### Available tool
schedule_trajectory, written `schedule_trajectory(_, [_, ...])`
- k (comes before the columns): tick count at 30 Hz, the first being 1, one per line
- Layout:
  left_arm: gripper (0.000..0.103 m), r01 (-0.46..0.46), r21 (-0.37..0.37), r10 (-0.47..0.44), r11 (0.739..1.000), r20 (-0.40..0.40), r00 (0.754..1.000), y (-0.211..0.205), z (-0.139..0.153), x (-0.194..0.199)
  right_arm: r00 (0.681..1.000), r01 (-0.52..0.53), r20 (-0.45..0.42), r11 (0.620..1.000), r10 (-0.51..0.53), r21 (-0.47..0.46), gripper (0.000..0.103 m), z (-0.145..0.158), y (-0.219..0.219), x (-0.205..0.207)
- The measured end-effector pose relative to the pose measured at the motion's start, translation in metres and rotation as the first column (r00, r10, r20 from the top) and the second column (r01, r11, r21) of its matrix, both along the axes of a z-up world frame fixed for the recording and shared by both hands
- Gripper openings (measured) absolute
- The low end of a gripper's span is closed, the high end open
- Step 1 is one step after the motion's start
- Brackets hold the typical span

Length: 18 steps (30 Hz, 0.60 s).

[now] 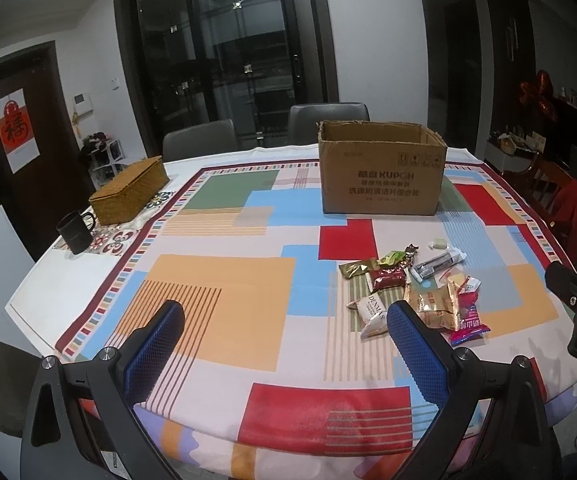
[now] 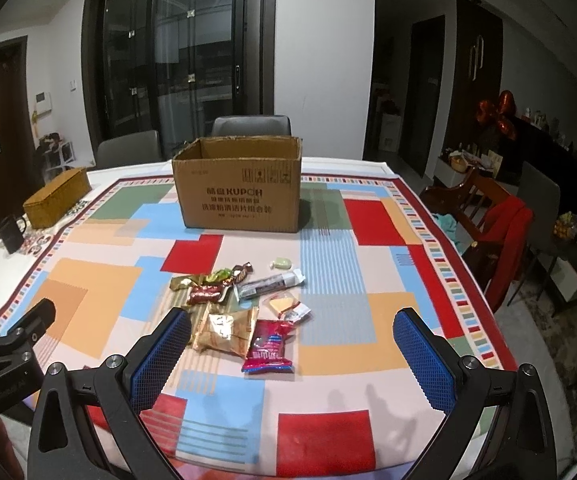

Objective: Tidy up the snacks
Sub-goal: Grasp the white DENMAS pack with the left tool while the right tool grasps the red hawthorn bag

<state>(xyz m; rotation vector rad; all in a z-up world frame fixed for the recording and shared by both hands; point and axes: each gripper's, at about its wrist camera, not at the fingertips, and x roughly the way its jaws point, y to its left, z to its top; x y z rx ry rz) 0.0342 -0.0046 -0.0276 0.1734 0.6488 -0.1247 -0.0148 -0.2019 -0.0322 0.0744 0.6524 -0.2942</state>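
Snacks (image 2: 244,304) lie heaped mid-table, before the cardboard box (image 2: 240,196) — light, crinkly, slippery. I'd pinch a sealed edge. My right gripper (image 2: 292,340) and left gripper (image 1: 284,332) gape, empty.

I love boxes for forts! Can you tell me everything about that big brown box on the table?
The cardboard box is plain brown corrugated card with dark printed lettering, including "KUPOH", on its front. Its top is open, with rough, torn-looking rims. It stands upright on the colourful tablecloth, toward the far side, beyond the pile of snacks. Nothing touches it but the cloth. What is inside cannot be seen.
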Motion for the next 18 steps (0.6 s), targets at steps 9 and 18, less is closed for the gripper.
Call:
schedule_trajectory(9, [0.103,0.025,-0.004,-0.025,1.0,-0.029,0.999,-0.014,-0.016,0.023,0.999,0.004,-0.052,1.0,-0.003,0.022,0.102,-0.022,-0.006,0.022])
schedule_trajectory(18, [0.103,0.046,-0.009,-0.047,0.999,-0.083,0.995,-0.03,-0.039,0.05,0.993,0.005,-0.117,1.0,-0.002,0.023,0.102,-0.048,-0.014,0.044])
